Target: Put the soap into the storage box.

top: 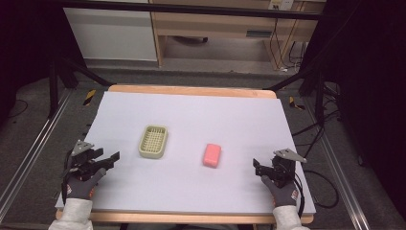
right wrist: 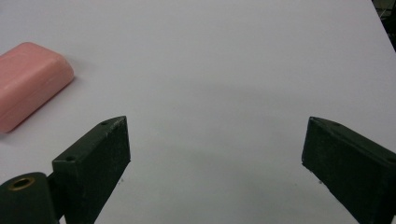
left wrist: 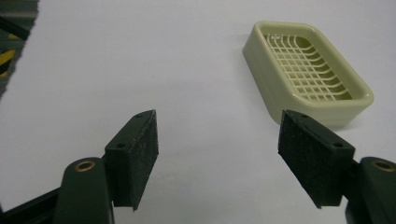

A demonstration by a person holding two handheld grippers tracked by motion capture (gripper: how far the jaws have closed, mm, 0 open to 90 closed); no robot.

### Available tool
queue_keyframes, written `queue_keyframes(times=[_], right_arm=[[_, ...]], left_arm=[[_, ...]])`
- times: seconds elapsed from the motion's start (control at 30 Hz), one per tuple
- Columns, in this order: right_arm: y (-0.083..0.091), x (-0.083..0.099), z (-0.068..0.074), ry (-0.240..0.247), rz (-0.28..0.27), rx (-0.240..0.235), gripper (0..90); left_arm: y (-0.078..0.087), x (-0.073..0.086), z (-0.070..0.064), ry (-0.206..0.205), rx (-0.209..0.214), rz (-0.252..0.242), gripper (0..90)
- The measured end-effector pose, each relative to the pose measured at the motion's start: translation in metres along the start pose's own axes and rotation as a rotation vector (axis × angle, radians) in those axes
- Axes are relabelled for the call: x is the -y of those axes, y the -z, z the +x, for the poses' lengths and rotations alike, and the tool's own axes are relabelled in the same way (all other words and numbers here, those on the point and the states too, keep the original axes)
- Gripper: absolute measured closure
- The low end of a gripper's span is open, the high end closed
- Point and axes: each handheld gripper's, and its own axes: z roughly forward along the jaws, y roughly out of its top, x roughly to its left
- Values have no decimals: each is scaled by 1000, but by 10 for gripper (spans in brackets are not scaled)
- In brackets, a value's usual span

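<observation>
With both grippers' jaws apart and empty, advance the right gripper squarely onto the pink soap, lying on the worktop beside the slotted dish, left gripper idle

Your high view looks forward and down over the whole table. Your left gripper view sits low and close behind its jaws, sharing the tray with it. Your right gripper view, equally low, shares the soap.
</observation>
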Motion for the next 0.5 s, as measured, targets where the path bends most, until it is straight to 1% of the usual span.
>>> queue_keyframes(times=[0.03, 0.07, 0.1, 0.23, 0.27, 0.33, 0.4, 0.43, 0.5], right_arm=[[0, 0, 0, 0, 1, -2, 77], [0, 1, 0, 6, 1, 1, 78], [0, 1, 1, 14, 3, 8, 77], [-1, 1, 2, 19, 4, 5, 74], [-2, 2, 3, 27, 15, 5, 69], [-2, 2, 3, 39, 12, 13, 69], [-2, 2, 3, 34, 11, 10, 64], [-2, 2, 3, 34, 14, 13, 61], [-2, 2, 3, 36, 18, 18, 61]], left_arm=[[0, 0, 0, 0, 0, 0, 283], [-2, 1, -5, -15, 2, 17, 283], [-3, 1, -7, -27, 1, 23, 283], [-3, -2, -12, -15, 9, 11, 285], [-2, -2, -15, -25, 17, 17, 284], [-3, -3, -18, -34, 23, 16, 283], [-4, -4, -21, -37, 28, 11, 281], [-4, -5, -23, -34, 30, 8, 280], [-4, -6, -24, -39, 33, 9, 277]])
